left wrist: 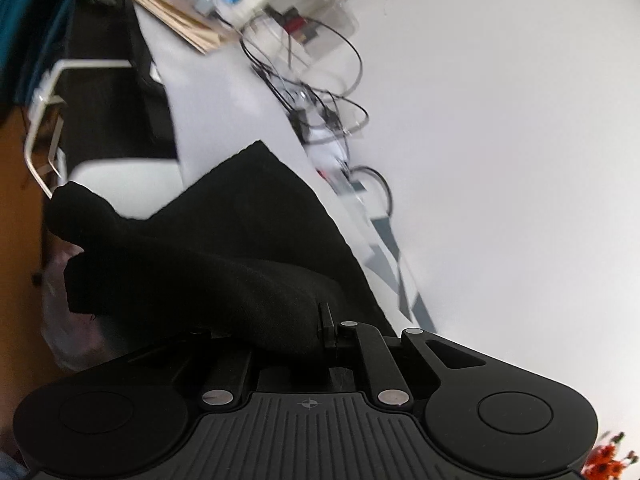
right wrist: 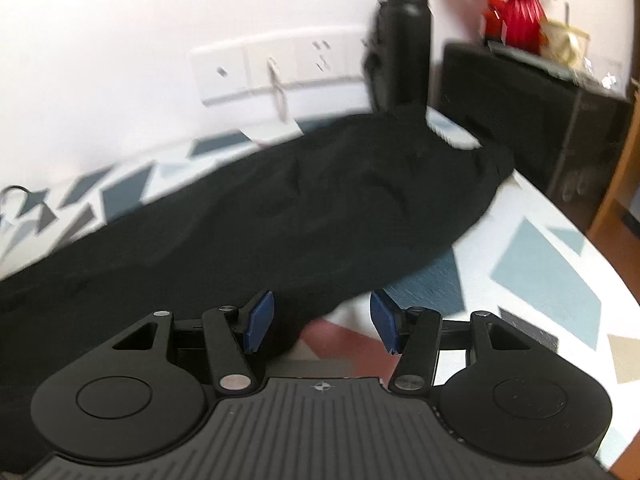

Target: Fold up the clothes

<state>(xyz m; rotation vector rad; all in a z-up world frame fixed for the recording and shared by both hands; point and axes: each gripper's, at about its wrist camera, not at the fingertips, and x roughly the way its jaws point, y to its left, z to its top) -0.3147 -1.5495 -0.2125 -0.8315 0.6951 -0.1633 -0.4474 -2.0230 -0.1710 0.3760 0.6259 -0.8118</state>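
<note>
Black garment [right wrist: 280, 216] lies stretched across the patterned bench [right wrist: 552, 264], reaching from just ahead of the right claw [right wrist: 322, 322] away toward the white wall, where its far end touches the foot of a dark bottle [right wrist: 404, 40]. The right claw hangs with its blue pads [right wrist: 260, 320] parted; the near hem of the cloth sits between them, closer to the left-hand pad, and neither pad presses on it. Beyond that claw and to its right stand a black cabinet [right wrist: 532, 120] and red flowers [right wrist: 520, 4]. A wall socket strip [right wrist: 280, 68] is ahead and to its left.

In the left wrist view the scene is tilted. The left claw [left wrist: 326, 330] is clenched on a fold of the same black garment [left wrist: 224, 256], which bunches directly in front of it and drapes away to its left. Farther ahead of this claw, a tangle of cables [left wrist: 320, 92] and a stack of papers [left wrist: 180, 16] sit blurred along the bench edge.
</note>
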